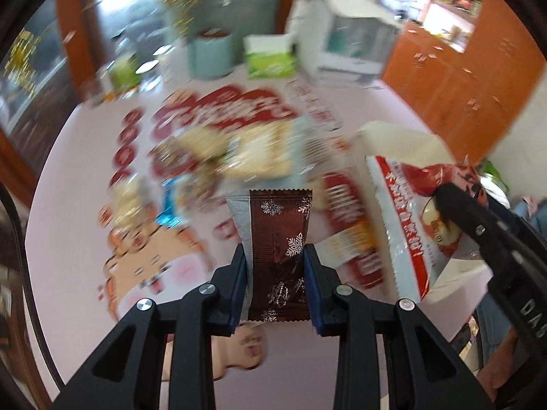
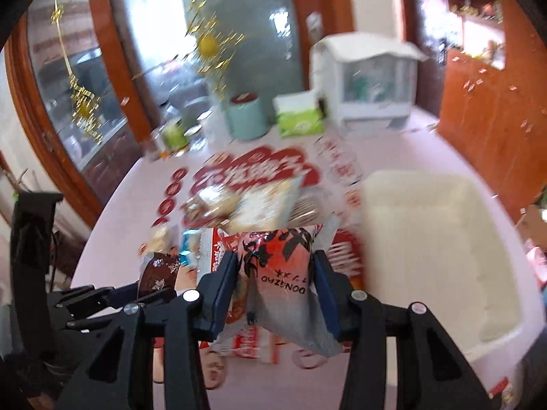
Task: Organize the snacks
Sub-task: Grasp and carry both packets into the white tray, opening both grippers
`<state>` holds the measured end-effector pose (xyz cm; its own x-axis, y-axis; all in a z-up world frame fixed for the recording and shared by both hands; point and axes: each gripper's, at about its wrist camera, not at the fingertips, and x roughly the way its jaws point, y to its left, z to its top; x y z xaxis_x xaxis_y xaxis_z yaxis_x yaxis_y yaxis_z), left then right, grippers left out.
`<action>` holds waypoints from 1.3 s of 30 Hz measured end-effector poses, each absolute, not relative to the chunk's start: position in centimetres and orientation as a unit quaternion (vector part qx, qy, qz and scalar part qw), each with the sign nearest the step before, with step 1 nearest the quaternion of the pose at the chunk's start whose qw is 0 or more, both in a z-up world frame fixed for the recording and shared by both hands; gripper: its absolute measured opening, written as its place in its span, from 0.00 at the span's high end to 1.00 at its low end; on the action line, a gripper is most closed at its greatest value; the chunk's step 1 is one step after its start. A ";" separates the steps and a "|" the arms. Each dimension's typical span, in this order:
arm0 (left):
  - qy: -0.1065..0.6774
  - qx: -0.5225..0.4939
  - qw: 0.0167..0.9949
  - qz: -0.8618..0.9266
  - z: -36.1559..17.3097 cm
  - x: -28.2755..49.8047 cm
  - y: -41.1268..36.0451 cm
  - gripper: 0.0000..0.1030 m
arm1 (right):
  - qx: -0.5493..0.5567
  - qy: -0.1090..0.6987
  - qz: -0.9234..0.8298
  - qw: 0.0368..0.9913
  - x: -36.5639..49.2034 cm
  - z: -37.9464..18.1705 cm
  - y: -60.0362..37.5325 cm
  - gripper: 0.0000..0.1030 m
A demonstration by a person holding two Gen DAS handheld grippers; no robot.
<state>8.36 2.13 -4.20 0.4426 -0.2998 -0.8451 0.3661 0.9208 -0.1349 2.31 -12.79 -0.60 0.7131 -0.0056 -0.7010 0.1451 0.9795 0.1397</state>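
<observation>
Jaws grip a brown packet [image 1: 278, 253] and red packet [image 2: 280, 270] above scattered snacks [image 1: 239, 157], beside a white bin [image 2: 441, 239].

Brown wrapper [image 1: 278, 239] with silver snowflakes; red-and-silver packet [image 2: 283, 273] with black characters; cream bin [image 2: 441, 239]; pink desk [image 2: 239, 386] with red print.

The brown snowflake wrapper [image 1: 278, 239] was glossy foil, and the red-and-silver snack pouch [image 2: 283, 273] shiny plastic film. The tongs [image 1: 275, 287] were matt black plastic with bright metal rivets, the cabinets [image 1: 454, 78] polished wood.
</observation>
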 end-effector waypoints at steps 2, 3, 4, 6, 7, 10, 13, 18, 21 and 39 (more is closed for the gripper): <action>0.475 0.041 0.853 -0.213 -3.0 7.9 -1.1 0.71 | 0.086 0.366 -0.064 0.924 1.0 0.2 -15.1 0.55; 0.471 0.044 0.854 -0.218 -2.8 8.1 -2.3 0.71 | 0.085 0.362 -0.076 0.925 0.4 0.6 -16.2 0.55; 0.467 0.046 0.855 -0.223 -2.6 8.1 -3.5 0.71 | 0.084 0.358 -0.089 0.926 -0.3 0.9 -17.6 0.55; 0.455 0.050 0.857 -0.237 -1.8 7.6 -6.5 0.71 | 0.083 0.354 -0.109 0.925 -1.5 1.2 -20.0 0.55; 0.452 0.051 0.858 -0.240 -1.7 7.6 -7.4 0.71 | 0.083 0.354 -0.119 0.924 -2.0 1.3 -21.2 0.55; 0.436 0.054 0.862 -0.253 -1.1 7.2 -10.9 0.70 | 0.086 0.361 -0.139 0.918 -3.0 1.2 -24.5 0.54; 0.427 0.063 0.864 -0.260 -0.9 7.0 -14.7 0.69 | 0.086 0.362 -0.150 0.916 -3.6 0.9 -27.3 0.54; 0.436 0.061 0.851 -0.287 -1.4 7.0 -19.4 0.69 | 0.082 0.364 -0.154 0.915 -3.9 0.6 -30.9 0.54; 0.452 0.064 0.842 -0.287 -2.3 7.2 -21.4 0.69 | 0.078 0.373 -0.156 0.911 -3.5 -0.1 -32.4 0.53; 0.493 0.075 0.848 -0.181 -4.4 8.6 -21.2 0.06 | 0.082 0.422 -0.132 0.893 -2.5 -2.6 -35.3 0.36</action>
